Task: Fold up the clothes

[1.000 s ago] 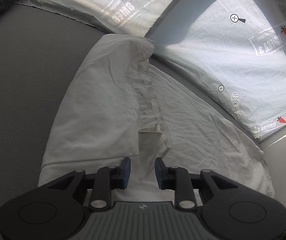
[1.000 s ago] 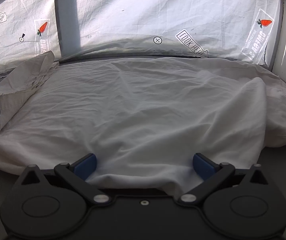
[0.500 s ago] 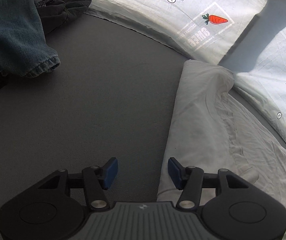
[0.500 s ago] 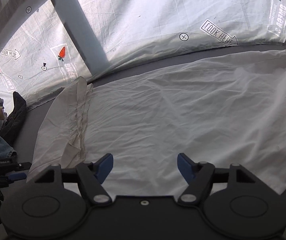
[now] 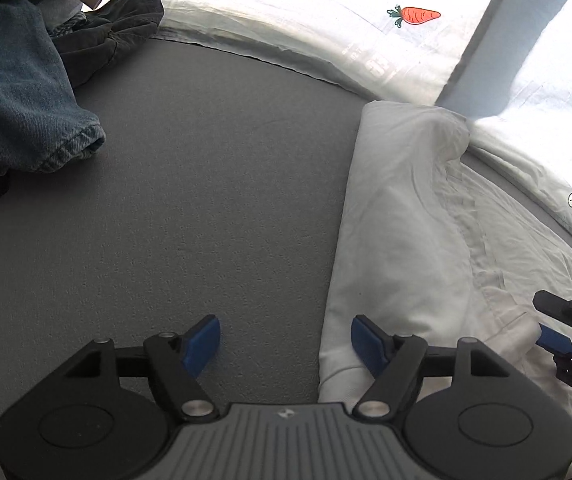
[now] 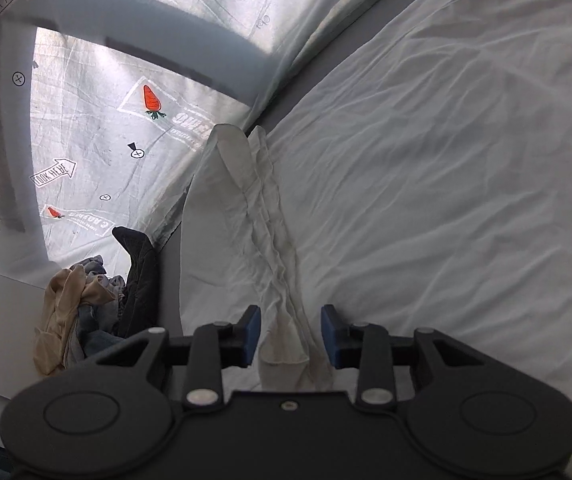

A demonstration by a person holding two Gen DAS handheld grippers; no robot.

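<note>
White garment (image 6: 425, 184): spread flat over grey table (image 5: 206, 200), left side panel already turned inward, ruffled seam (image 6: 274, 240) running along that fold.
Left gripper (image 5: 286, 344): jaws opening, nothing between them, straddling the garment's left edge over bare table.
Right gripper (image 6: 290, 334): jaws closing around the near end of the ruffled seam, pads not yet pressing cloth.
Done: one lengthwise fold laid, by the look of it.
Left: remaining folds on this garment; wrinkles unsmoothed.
Waiting: pile of clothes (image 5: 22, 72), denim and dark pieces, heaped at the far left, untouched.
</note>
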